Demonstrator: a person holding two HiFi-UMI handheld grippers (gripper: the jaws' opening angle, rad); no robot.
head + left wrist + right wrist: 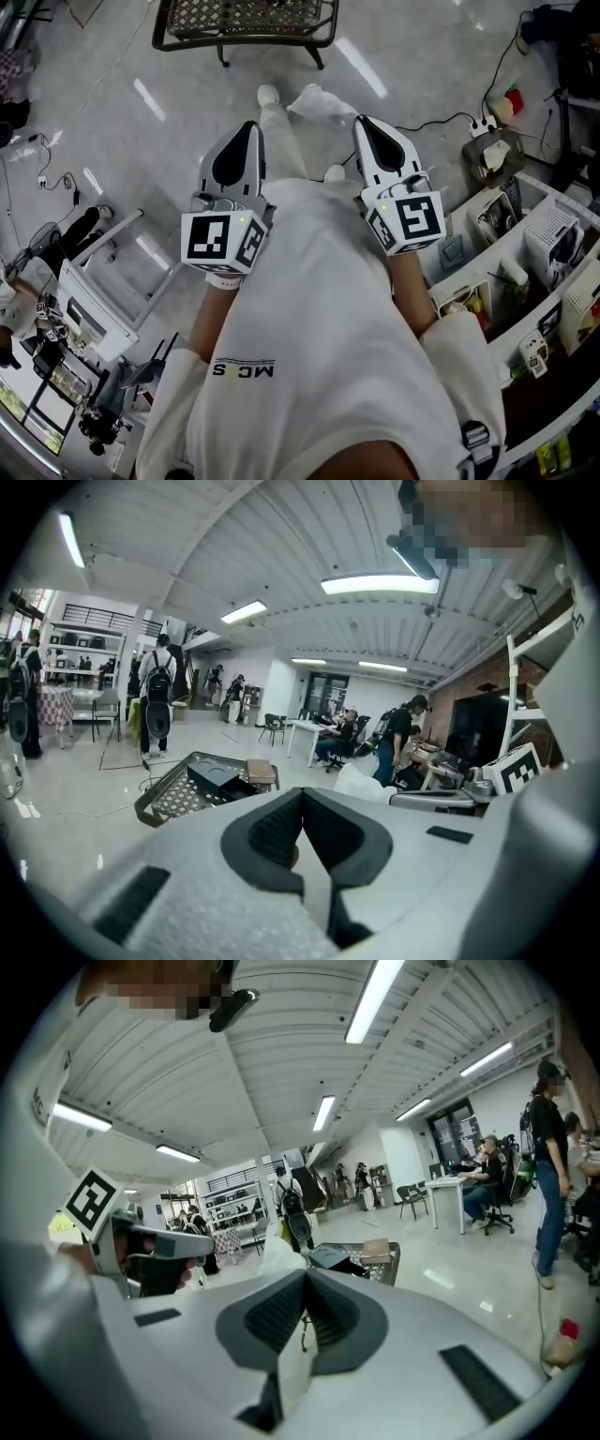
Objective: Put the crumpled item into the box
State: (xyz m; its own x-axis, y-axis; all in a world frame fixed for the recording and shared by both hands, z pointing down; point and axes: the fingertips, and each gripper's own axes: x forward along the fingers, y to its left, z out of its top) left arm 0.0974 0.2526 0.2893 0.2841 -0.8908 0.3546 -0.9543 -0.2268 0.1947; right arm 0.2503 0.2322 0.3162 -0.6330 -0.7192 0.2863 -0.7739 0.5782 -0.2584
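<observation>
Currently I have the left gripper [248, 131] and right gripper [367, 127] both closed on nothing, while the white crumpled item [319, 101], possibly a thin bag, lies on the floor [169, 122] just ahead; I judge it light and soft, best pinched at a raised fold.

The floor [103, 141] is glossy, the dark tray [246, 19] perforated metal mesh, the left gripper [302, 795] matt grey plastic with ribbed black pads [272, 834].
</observation>
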